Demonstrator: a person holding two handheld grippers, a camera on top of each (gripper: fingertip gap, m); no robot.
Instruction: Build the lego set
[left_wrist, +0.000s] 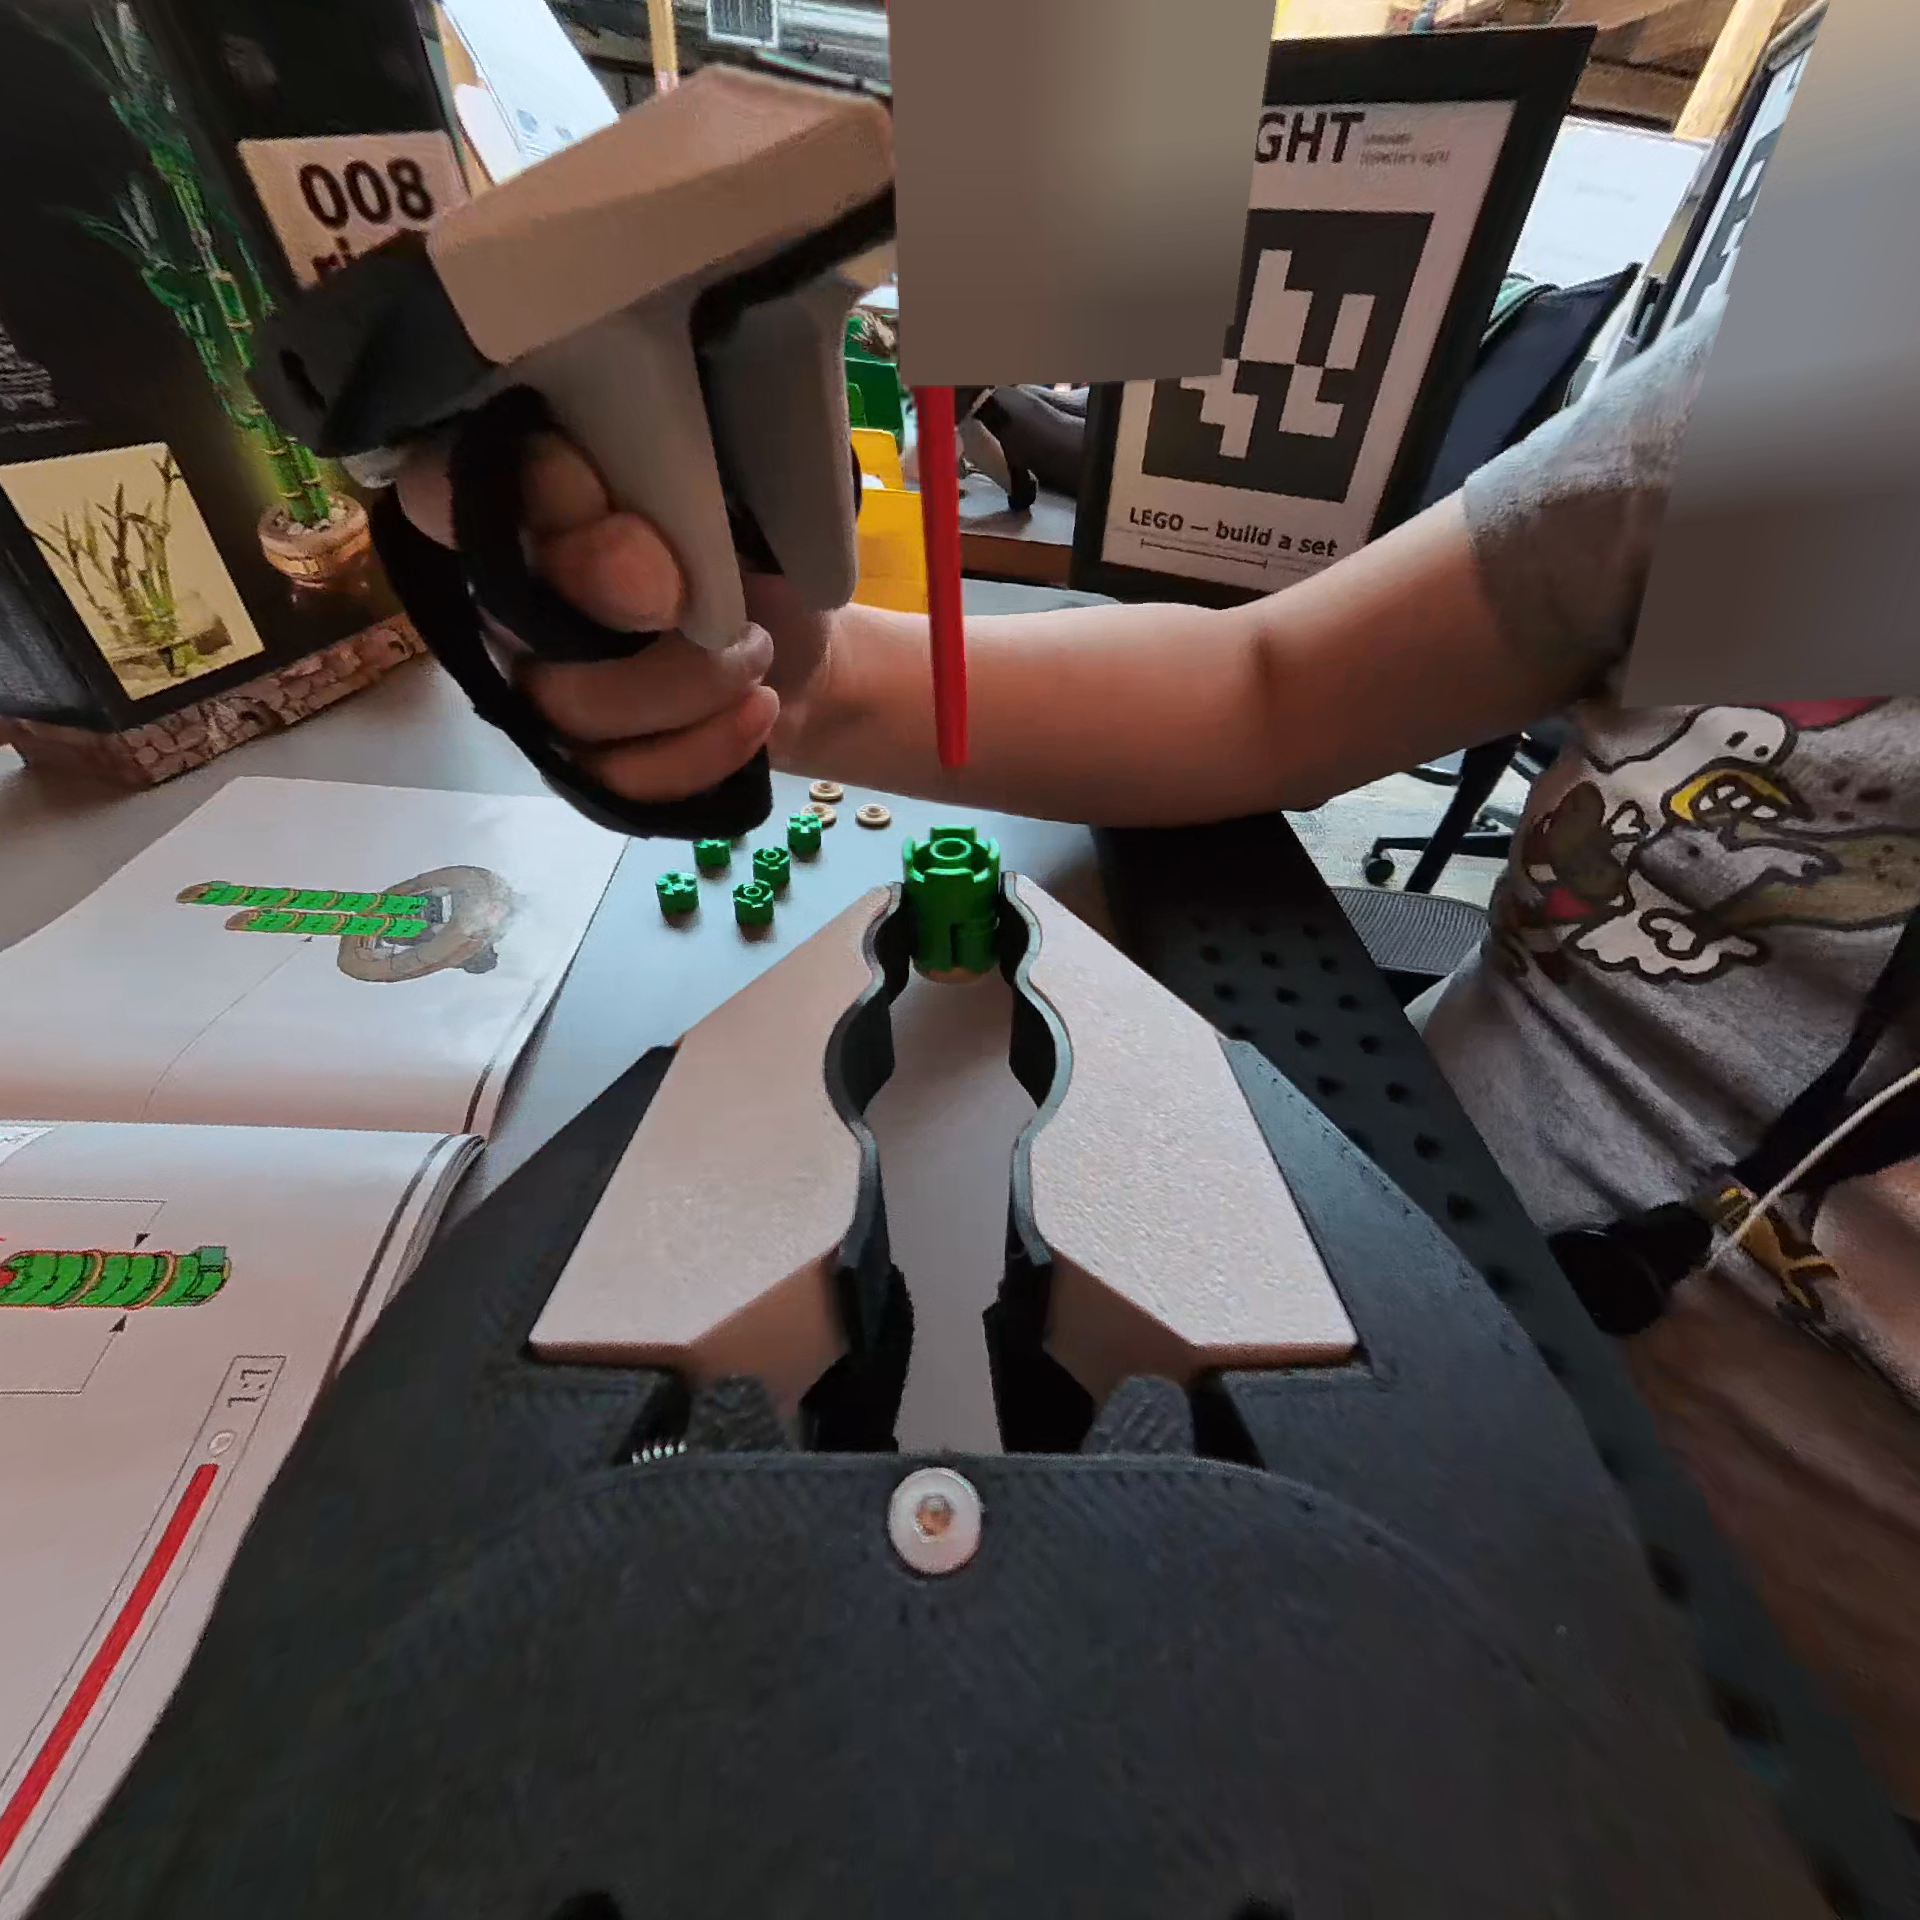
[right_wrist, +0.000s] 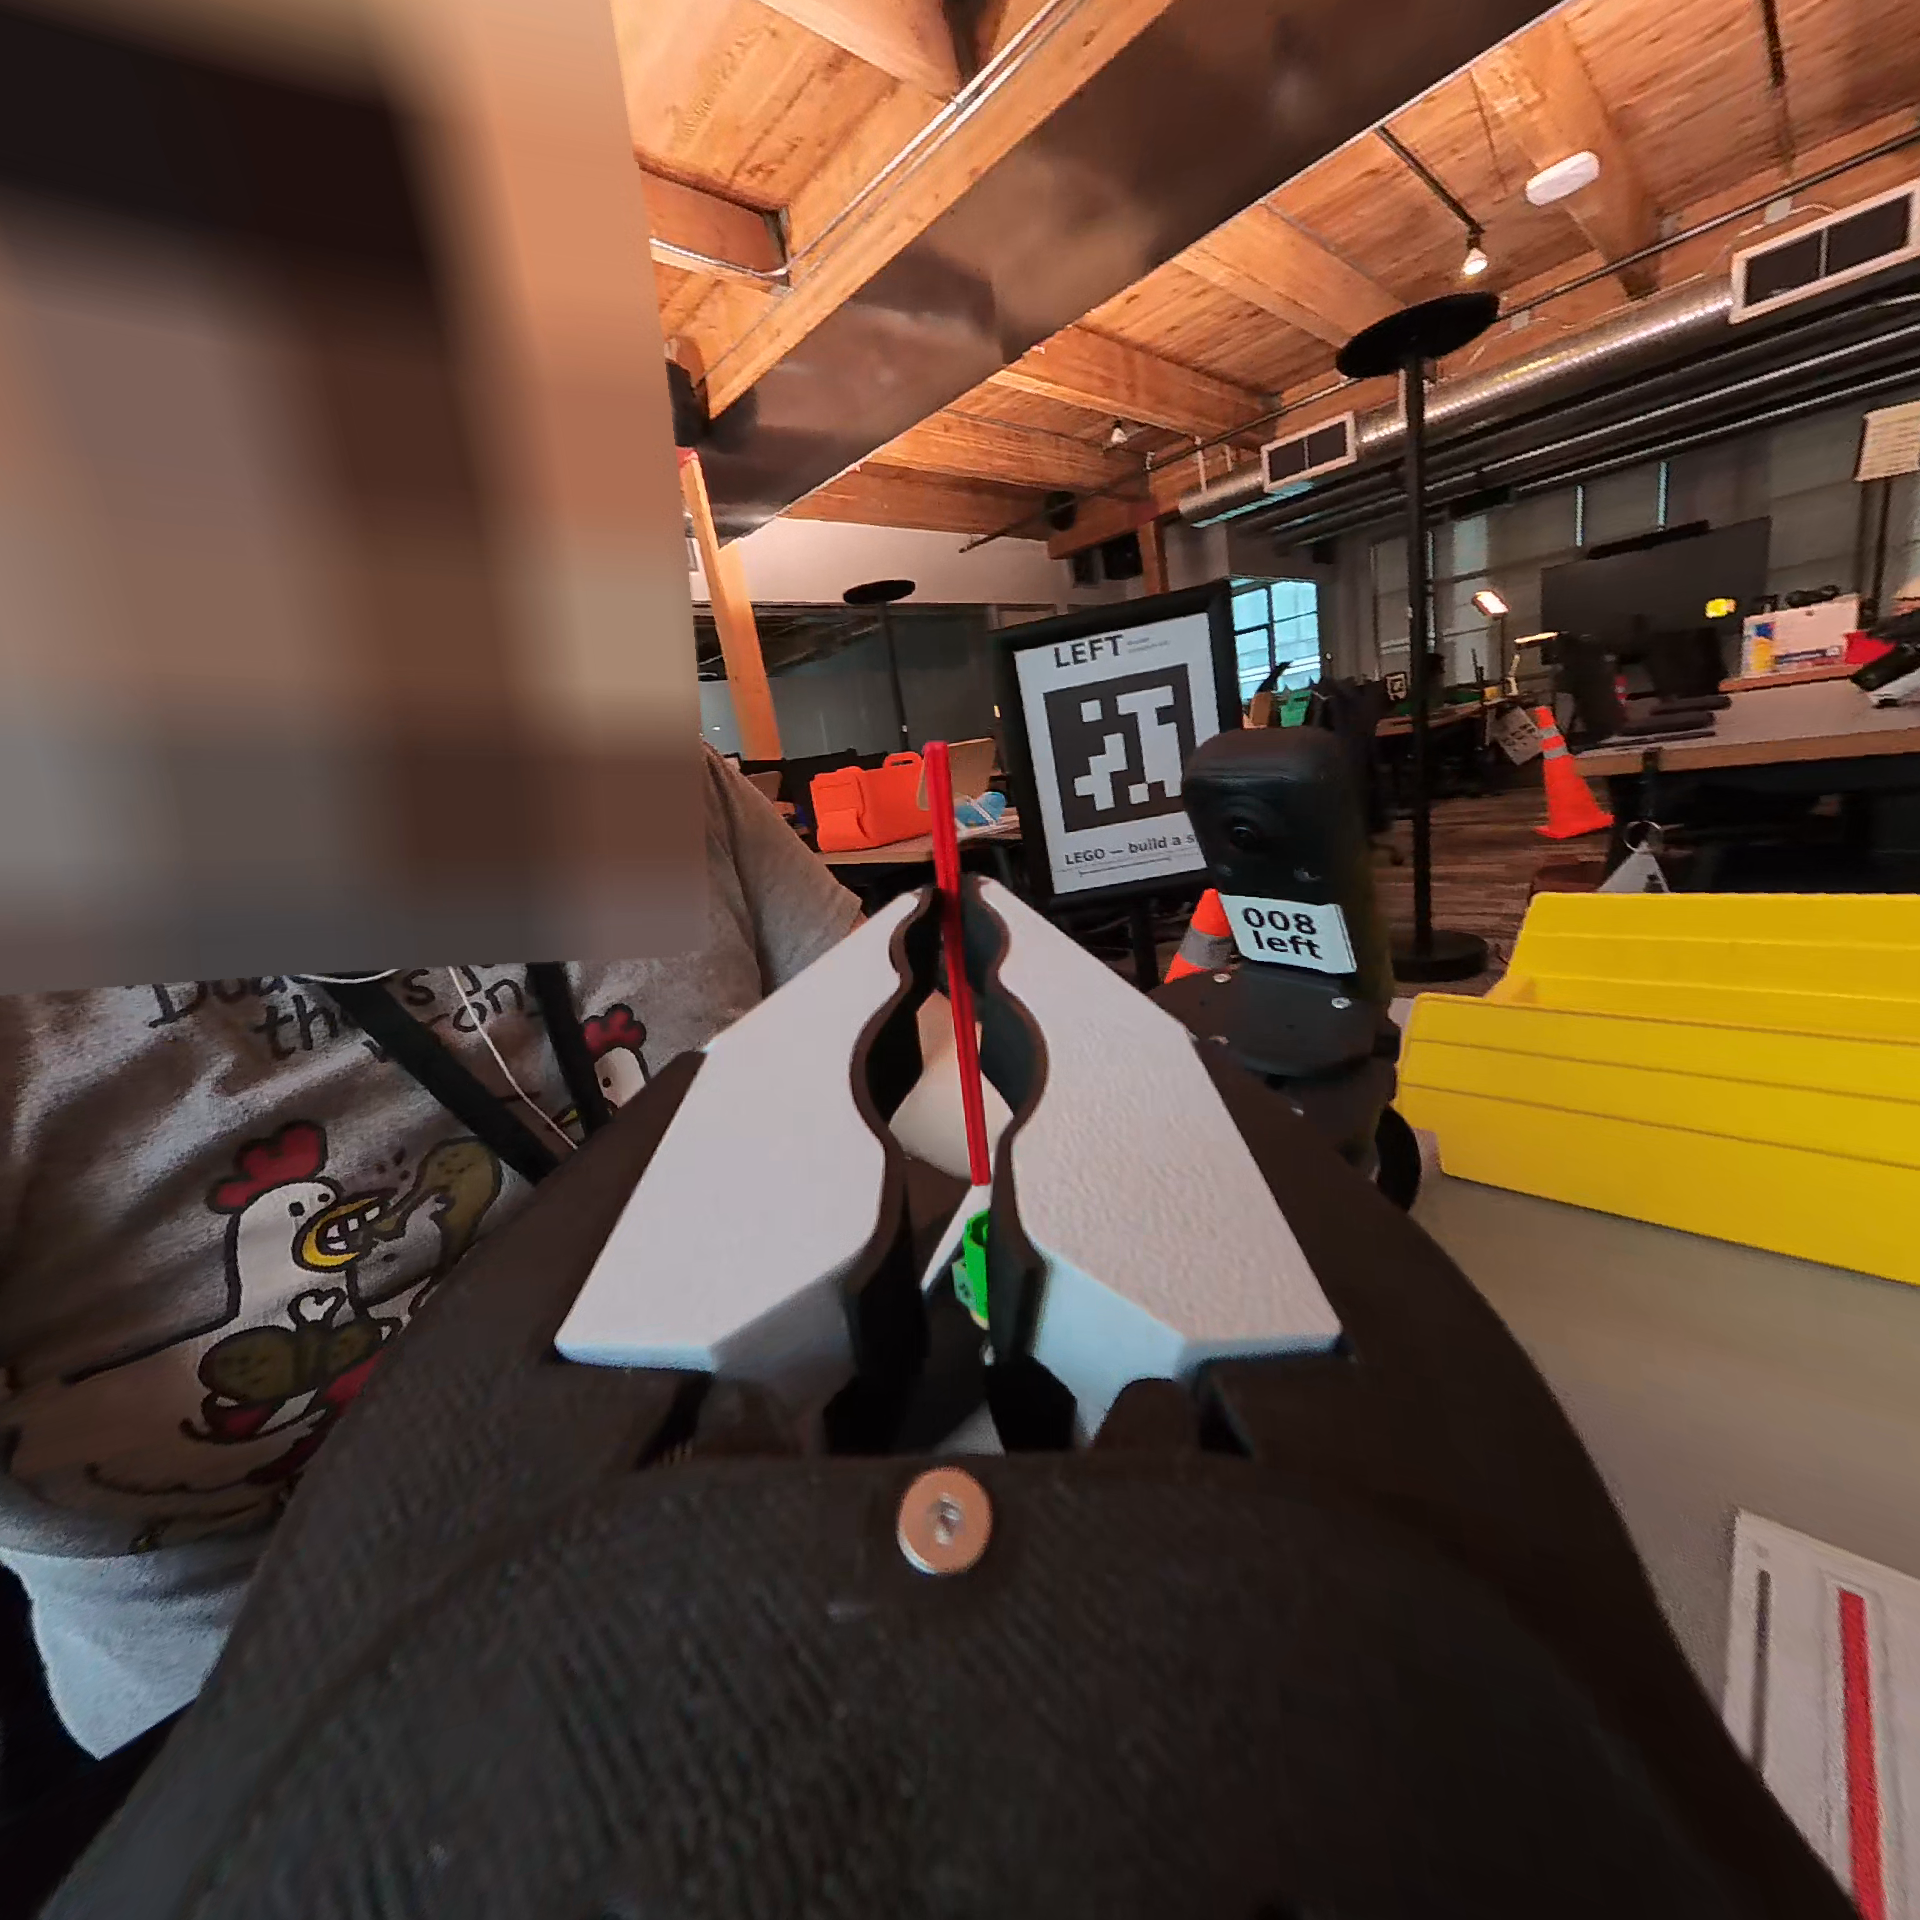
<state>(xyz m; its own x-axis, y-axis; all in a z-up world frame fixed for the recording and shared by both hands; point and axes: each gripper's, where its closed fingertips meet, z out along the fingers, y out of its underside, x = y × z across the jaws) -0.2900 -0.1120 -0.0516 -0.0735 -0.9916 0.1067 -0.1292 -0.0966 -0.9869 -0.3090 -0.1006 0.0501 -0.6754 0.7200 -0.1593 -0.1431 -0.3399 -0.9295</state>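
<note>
My left gripper (left_wrist: 948, 914) is shut on a short green round brick stack (left_wrist: 948, 894) with a tan piece at its bottom, held upright above the table. My right gripper (right_wrist: 951, 909) is shut on a thin red rod (right_wrist: 961, 1029), which points down. In the left wrist view the red rod (left_wrist: 945, 582) hangs just above the stack's top hole, its tip a little short of it. The right gripper's handle (left_wrist: 644, 291), in a person's hand, is at upper left there. In the right wrist view the green stack (right_wrist: 975, 1262) shows below the rod's end.
Several loose green round bricks (left_wrist: 753, 878) and tan round pieces (left_wrist: 847, 805) lie on the table behind the stack. An open instruction booklet (left_wrist: 260, 997) lies at left, the set's box (left_wrist: 156, 416) behind it. A black perforated board (left_wrist: 1351, 1039) is at right. A yellow bin (right_wrist: 1662, 1091) stands nearby. Spacing between my two grippers at the tips: around 10 cm.
</note>
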